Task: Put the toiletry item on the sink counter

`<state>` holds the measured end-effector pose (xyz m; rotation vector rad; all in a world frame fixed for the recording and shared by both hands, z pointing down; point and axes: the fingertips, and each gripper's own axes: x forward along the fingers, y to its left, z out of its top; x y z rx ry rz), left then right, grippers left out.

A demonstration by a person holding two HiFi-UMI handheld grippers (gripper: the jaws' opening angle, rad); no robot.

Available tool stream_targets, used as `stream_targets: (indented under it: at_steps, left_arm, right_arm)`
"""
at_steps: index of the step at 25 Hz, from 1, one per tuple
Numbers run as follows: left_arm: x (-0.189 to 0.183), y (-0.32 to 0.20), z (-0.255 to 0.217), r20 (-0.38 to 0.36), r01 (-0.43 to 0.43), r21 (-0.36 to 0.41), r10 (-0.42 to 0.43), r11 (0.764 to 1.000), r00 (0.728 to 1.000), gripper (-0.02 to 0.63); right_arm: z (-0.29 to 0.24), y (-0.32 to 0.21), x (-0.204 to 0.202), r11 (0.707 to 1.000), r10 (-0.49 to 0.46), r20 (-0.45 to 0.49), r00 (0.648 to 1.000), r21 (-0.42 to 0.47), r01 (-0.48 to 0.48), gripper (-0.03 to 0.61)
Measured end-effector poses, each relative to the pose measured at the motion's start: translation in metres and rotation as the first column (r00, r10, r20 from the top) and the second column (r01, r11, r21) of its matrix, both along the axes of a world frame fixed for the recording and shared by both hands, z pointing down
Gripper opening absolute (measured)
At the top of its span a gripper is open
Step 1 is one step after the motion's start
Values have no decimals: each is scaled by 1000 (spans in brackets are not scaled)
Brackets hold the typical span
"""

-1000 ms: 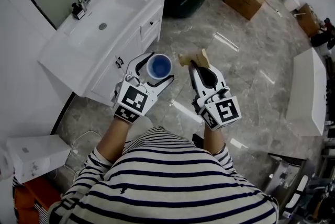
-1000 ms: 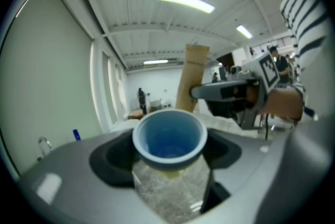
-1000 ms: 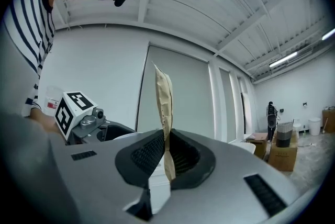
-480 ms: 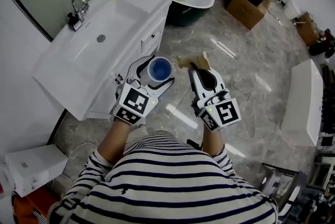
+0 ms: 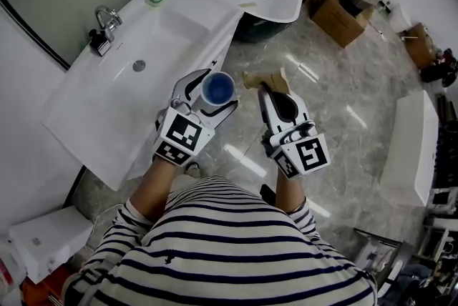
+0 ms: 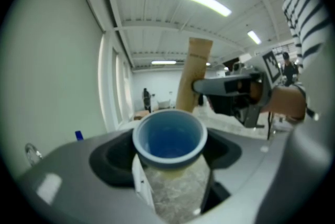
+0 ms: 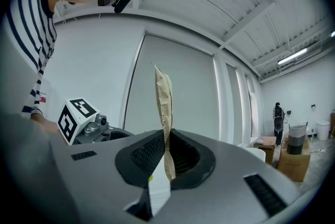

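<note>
**Desk:** Short of the sink, what can fail?

**Photographer:** The left gripper clamps a blue cup just off the sink's front edge. A slip drops it on the floor. The right gripper pinches a limp packet beside it.

**Desk:** Changed?

**Photographer:** Both stand nearer the sink than a second ago; grips unchanged.

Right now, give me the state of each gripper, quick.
Left gripper: closed on the blue cup, upright between its jaws.
Right gripper: shut on a thin brown paper packet.
</note>
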<state>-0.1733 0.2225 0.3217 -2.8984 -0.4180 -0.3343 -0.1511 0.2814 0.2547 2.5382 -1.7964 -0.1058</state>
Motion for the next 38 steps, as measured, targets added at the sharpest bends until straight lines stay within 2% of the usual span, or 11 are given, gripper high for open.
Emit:
stream_targets:
  at_steps: [5,9,17,21,30,38]
  left_arm:
    - [29,-16,11,20,-1,-15,1,1000,1000,374]
    - [68,-30,16,28,19,-14,-18,1000,999,374]
    - [178,-73,8,11,118,5,-118,993,993,374]
    - [218,-90,4,4,181,16,-181,983,983,374]
    - [266,-121,4,19,281,34,-282,959,959,374]
    - [298,-173,11,18,343,18,-344,939,939,374]
  right_arm:
    - [6,-21,34,1000,-9,12,1000,-7,9,29]
    - [12,-40,78,999,-42,23,999,0,42,29]
    - [3,-82,190,988,-154,15,988,19,154,29]
    - [-4,-97,230,976,-217,0,976,24,217,29]
    - [-6,-127,287,951,-305,20,952,58,303,29]
    - [3,-181,316,933,-359,4,933,15,359,29]
